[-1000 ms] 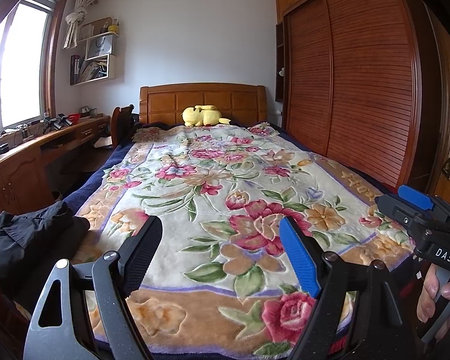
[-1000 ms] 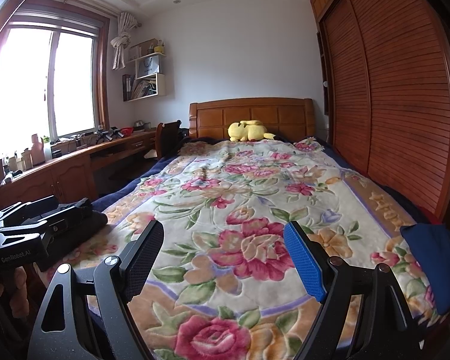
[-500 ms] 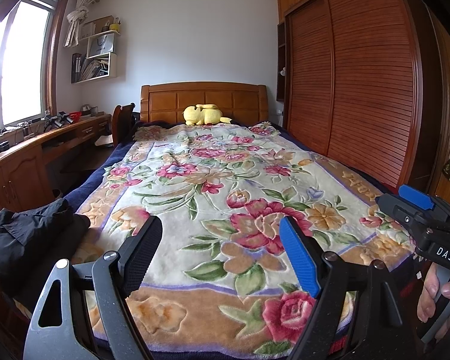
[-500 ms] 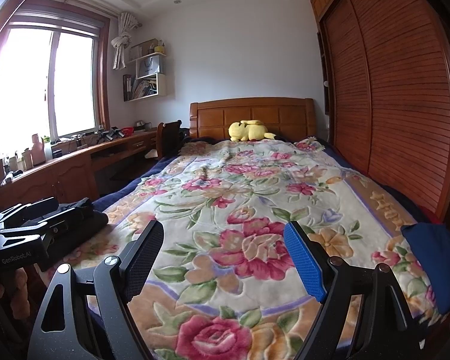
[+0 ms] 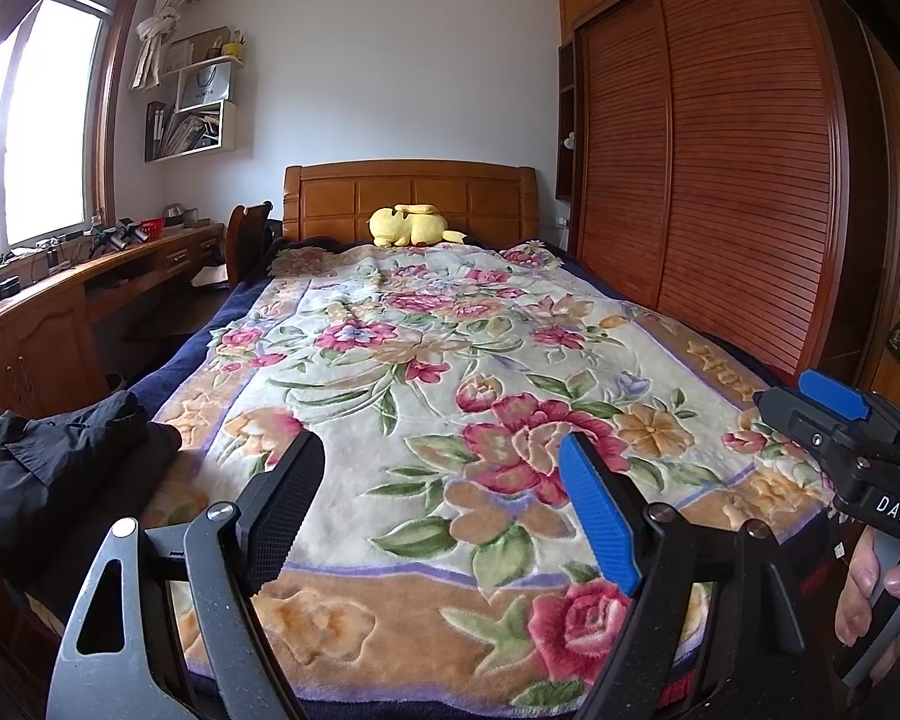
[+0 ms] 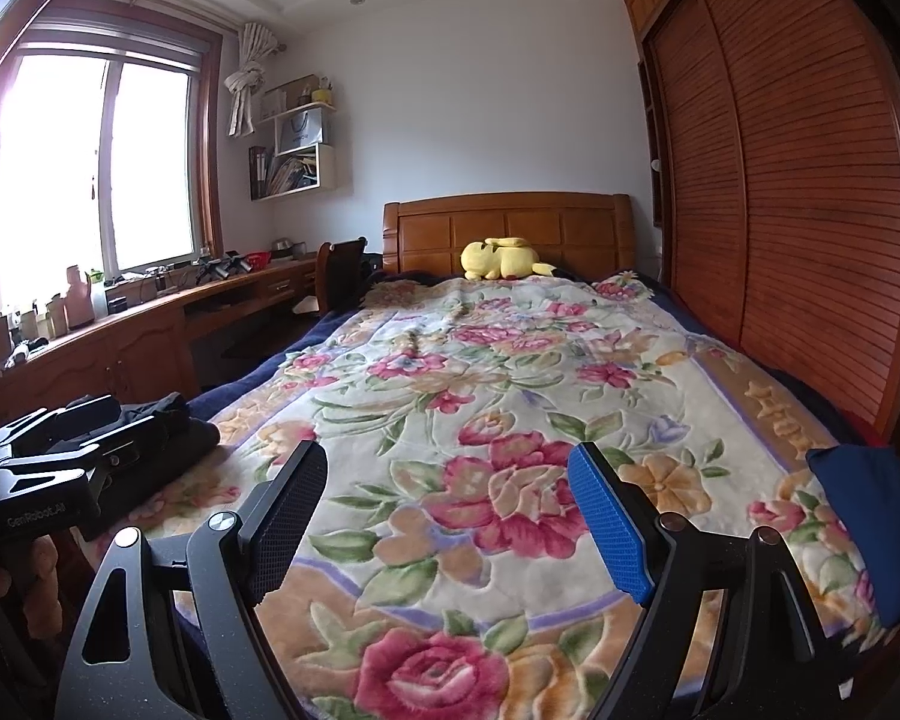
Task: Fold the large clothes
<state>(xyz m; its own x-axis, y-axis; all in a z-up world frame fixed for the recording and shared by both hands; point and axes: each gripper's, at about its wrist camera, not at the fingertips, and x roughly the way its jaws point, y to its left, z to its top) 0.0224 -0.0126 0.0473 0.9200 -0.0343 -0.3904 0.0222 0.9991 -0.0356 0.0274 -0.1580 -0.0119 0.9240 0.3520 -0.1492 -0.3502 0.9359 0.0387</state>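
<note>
A pile of black clothes (image 5: 48, 468) lies crumpled at the left edge of the bed, near its foot. My left gripper (image 5: 444, 498) hovers over the foot of the bed, open, nothing between its black and blue fingers. The black pile is to its left, apart from it. My right gripper (image 6: 450, 516) is open too, holding nothing, and faces up the bed. In the right wrist view the black clothes (image 6: 180, 420) show partly behind the left gripper's body (image 6: 54, 462). A blue cloth item (image 6: 864, 522) lies at the bed's right edge.
A floral blanket (image 5: 450, 360) covers the bed; a yellow plush toy (image 5: 408, 225) lies by the wooden headboard (image 5: 414, 192). A wooden desk (image 5: 60, 300) and a chair (image 5: 246, 234) run along the left, a slatted wardrobe (image 5: 720, 180) along the right. A hand (image 5: 876, 588) grips the right gripper's handle.
</note>
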